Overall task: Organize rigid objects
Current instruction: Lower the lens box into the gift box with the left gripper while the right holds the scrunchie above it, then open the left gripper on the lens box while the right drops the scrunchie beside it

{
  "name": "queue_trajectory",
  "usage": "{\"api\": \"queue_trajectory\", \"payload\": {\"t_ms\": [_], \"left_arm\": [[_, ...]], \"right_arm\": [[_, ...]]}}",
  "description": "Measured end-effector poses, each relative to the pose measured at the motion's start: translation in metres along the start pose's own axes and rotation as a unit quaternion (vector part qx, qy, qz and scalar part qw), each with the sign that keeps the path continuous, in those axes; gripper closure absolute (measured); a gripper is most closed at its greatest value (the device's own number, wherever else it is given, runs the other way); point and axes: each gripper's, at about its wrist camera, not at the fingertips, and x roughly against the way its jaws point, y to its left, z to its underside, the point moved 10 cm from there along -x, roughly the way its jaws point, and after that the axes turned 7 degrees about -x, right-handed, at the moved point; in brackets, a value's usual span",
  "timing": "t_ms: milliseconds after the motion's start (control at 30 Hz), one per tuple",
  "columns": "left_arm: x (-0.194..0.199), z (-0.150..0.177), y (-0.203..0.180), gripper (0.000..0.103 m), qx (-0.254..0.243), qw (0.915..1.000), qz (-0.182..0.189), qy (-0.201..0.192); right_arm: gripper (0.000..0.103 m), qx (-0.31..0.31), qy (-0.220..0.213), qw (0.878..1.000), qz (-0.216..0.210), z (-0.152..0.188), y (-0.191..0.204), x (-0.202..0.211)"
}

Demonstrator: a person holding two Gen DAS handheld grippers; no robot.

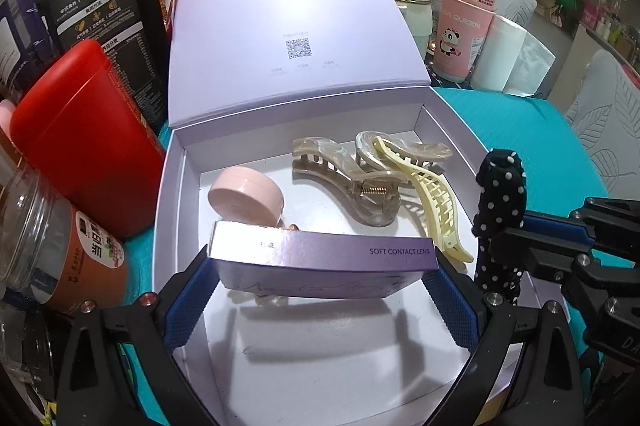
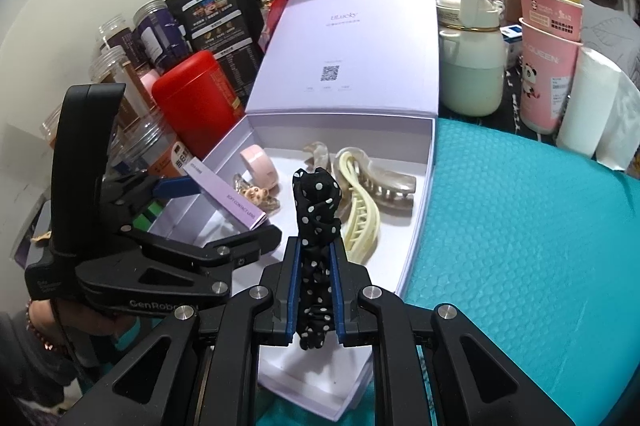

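Left gripper clamped on contact lens box, held crosswise over open gift box; free floor lies directly below.
Right-wrist view: right gripper is closed on polka-dot hair tie, long axis upright, just over near rim; marble claw clip, cream clip are seen ahead, left gripper beside.

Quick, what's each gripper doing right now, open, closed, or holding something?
Left gripper: closed on the purple contact lens box.
Right gripper: closed on the black polka-dot hair tie.
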Motion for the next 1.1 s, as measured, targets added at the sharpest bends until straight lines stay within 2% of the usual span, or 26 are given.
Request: {"api": "queue_trajectory", "payload": {"t_ms": [233,300,367,533,867,1067,1100], "left_arm": [[-0.015,-0.006,0.003,0.003,-0.011,0.9997,-0.004,0.023],[-0.018,-0.006,0.003,0.003,-0.007,0.9994,0.006,0.033],[-0.021,-0.005,0.007,0.003,-0.018,0.9985,-0.017,0.048],[-0.023,-0.006,0.009,0.003,-0.005,0.9988,-0.013,0.048],[-0.032,-0.007,0.005,0.003,-0.006,0.9981,-0.019,0.058],[-0.039,-0.01,-0.003,0.003,-0.022,0.9976,-0.022,0.062],[-0.043,-0.014,-0.007,0.003,-0.024,0.9976,-0.021,0.061]], "right_arm": [[0.089,0.009,0.009,1.0,0.016,0.0,-0.002,-0.007],[0.089,0.011,0.009,1.0,0.015,-0.001,-0.001,-0.008],[0.089,0.013,0.009,1.0,0.017,-0.002,0.0,-0.009],[0.089,0.01,0.018,1.0,0.012,-0.002,0.002,-0.015],[0.088,0.003,0.024,0.999,0.03,-0.005,-0.006,-0.021],[0.088,-0.003,0.024,0.999,0.039,-0.005,-0.011,-0.02],[0.085,-0.003,0.023,0.999,0.041,-0.005,-0.011,-0.019]]}}
